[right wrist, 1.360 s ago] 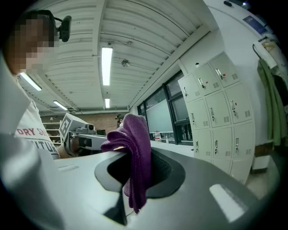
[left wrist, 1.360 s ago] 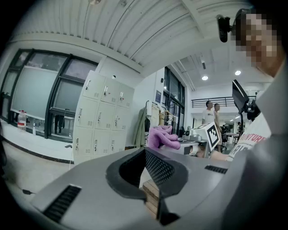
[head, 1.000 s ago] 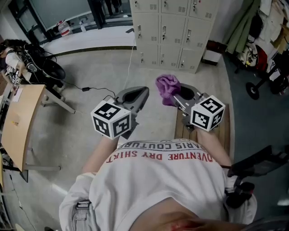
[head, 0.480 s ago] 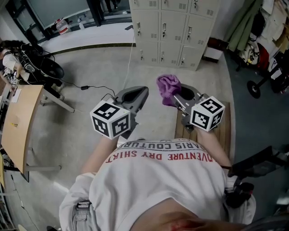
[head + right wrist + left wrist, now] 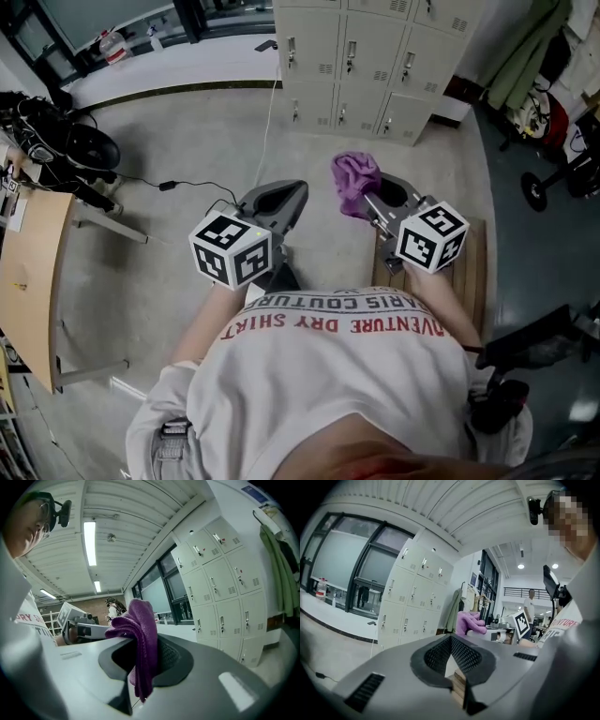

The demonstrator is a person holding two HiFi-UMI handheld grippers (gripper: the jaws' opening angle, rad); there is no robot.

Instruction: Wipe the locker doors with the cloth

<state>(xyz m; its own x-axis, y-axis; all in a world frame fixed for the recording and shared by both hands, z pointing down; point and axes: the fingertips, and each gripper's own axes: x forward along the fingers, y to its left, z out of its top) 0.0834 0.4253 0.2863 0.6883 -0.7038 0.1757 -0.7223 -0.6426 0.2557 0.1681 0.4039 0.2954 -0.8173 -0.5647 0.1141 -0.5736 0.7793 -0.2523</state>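
Observation:
A bank of beige lockers (image 5: pixel 361 66) stands against the far wall, a few steps ahead of me; it also shows as lockers (image 5: pixel 410 606) and lockers (image 5: pixel 225 588) in both gripper views. My right gripper (image 5: pixel 367 199) is shut on a purple cloth (image 5: pixel 352 178), which bunches above the jaws and hangs between them as the cloth (image 5: pixel 140 644). My left gripper (image 5: pixel 279 199) is held level beside it, jaws shut with nothing between them. Both are at waist height, well short of the locker doors.
A wooden desk (image 5: pixel 28 281) and a black bag (image 5: pixel 66 141) lie to my left, with a cable (image 5: pixel 197 187) across the concrete floor. A wooden bench (image 5: pixel 473 272) is by my right leg. Green coats (image 5: pixel 530 56) and a wheeled cart (image 5: pixel 562 178) stand at the right.
The view has shifted slightly forward toward the lockers; the desk has slid toward the left edge. Both grippers keep their pose, the cloth still held.

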